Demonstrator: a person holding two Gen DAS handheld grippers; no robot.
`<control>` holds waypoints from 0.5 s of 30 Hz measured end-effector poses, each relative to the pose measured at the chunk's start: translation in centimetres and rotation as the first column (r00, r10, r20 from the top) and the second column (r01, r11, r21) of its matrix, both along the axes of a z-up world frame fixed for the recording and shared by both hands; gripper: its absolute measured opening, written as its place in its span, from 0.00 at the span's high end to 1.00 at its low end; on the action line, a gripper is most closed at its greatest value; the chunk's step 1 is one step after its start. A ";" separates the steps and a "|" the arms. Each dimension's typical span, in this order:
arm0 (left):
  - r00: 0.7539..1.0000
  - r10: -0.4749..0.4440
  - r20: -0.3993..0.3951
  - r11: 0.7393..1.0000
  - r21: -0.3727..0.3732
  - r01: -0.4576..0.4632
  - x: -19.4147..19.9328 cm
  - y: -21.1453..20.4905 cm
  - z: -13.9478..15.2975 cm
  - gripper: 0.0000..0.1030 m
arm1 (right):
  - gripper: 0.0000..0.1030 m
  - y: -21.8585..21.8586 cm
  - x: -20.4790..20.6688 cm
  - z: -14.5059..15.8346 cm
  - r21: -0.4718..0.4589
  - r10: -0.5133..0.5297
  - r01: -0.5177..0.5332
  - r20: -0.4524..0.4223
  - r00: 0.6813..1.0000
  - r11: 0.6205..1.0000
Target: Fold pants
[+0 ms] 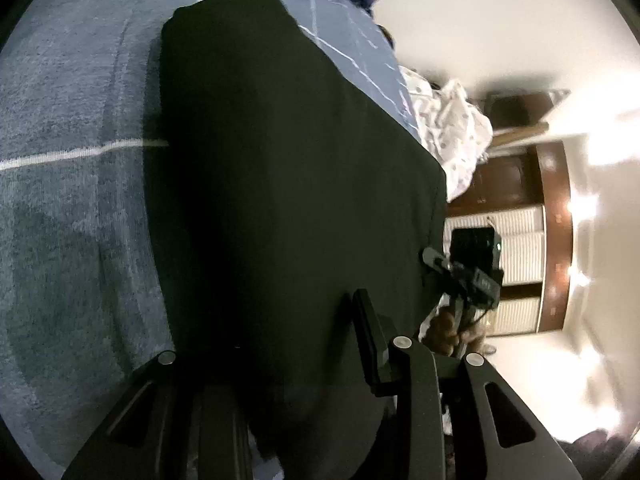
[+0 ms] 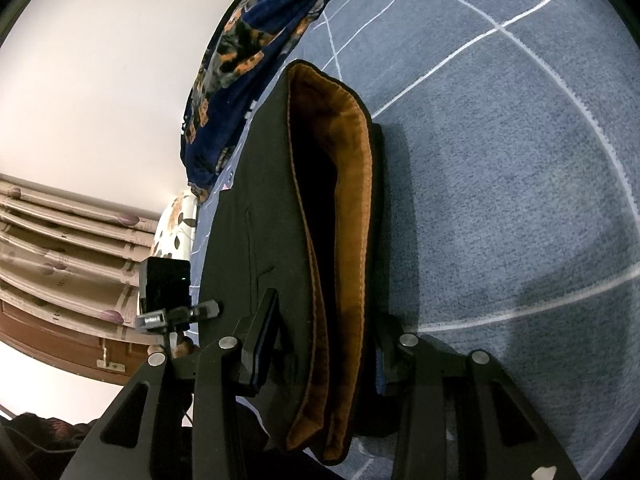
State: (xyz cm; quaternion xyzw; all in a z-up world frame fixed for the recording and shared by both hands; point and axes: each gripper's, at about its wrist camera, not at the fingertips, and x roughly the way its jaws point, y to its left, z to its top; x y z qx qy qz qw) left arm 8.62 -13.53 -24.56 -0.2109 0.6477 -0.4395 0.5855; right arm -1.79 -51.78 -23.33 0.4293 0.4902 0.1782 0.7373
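The black pants point(image 1: 280, 184) lie folded lengthwise on a blue bedspread point(image 1: 72, 208). In the right wrist view the pants point(image 2: 264, 208) show an orange-brown fleece lining point(image 2: 352, 184) at the open waist. My left gripper point(image 1: 280, 352) is shut on the pants' near edge; one finger point(image 1: 372, 340) shows on top, the other is hidden under the cloth. My right gripper point(image 2: 320, 344) is shut on the waist end, fingers point(image 2: 260, 344) pressing on either side. The other gripper shows in each view, in the left wrist view point(image 1: 468, 272) and in the right wrist view point(image 2: 172, 308).
A dark blue patterned blanket point(image 2: 248, 60) lies at the bed's far edge. A white spotted cloth point(image 1: 452, 132) lies beside the pants. Wooden doors with white panels point(image 1: 520, 240) and a curtain point(image 2: 60, 248) stand beyond the bed.
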 end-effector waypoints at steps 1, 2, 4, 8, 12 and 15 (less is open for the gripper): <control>1.000 0.007 -0.003 1.000 0.004 -0.007 0.2 -0.1 0.0 0.69 | 0.65 0.0 0.0 0.0 0.002 0.000 0.000 -0.002 1.000 1.000; 1.000 0.009 0.001 1.000 0.009 -0.009 0.2 -0.3 0.0 0.69 | 0.65 0.0 0.1 0.0 0.005 0.001 -0.001 -0.004 1.000 1.000; 0.999 -0.002 0.036 1.000 0.021 0.001 0.0 -0.8 0.3 0.69 | 0.65 -0.1 0.2 -0.1 0.008 0.000 0.000 -0.006 1.000 1.000; 0.990 -0.034 0.137 0.997 0.080 0.023 -0.8 -1.0 0.8 0.76 | 0.65 -0.2 0.3 -0.2 0.011 -0.003 0.003 -0.014 1.000 1.000; 0.964 -0.062 0.258 0.989 0.148 0.024 -2.0 -1.5 2.1 0.82 | 0.68 0.1 0.3 -0.1 -0.019 -0.018 0.018 -0.008 1.000 1.000; 0.924 -0.093 0.370 0.980 0.198 0.019 -3.3 -2.4 3.7 0.85 | 0.72 0.7 0.1 0.2 -0.056 -0.031 0.031 0.003 1.000 0.998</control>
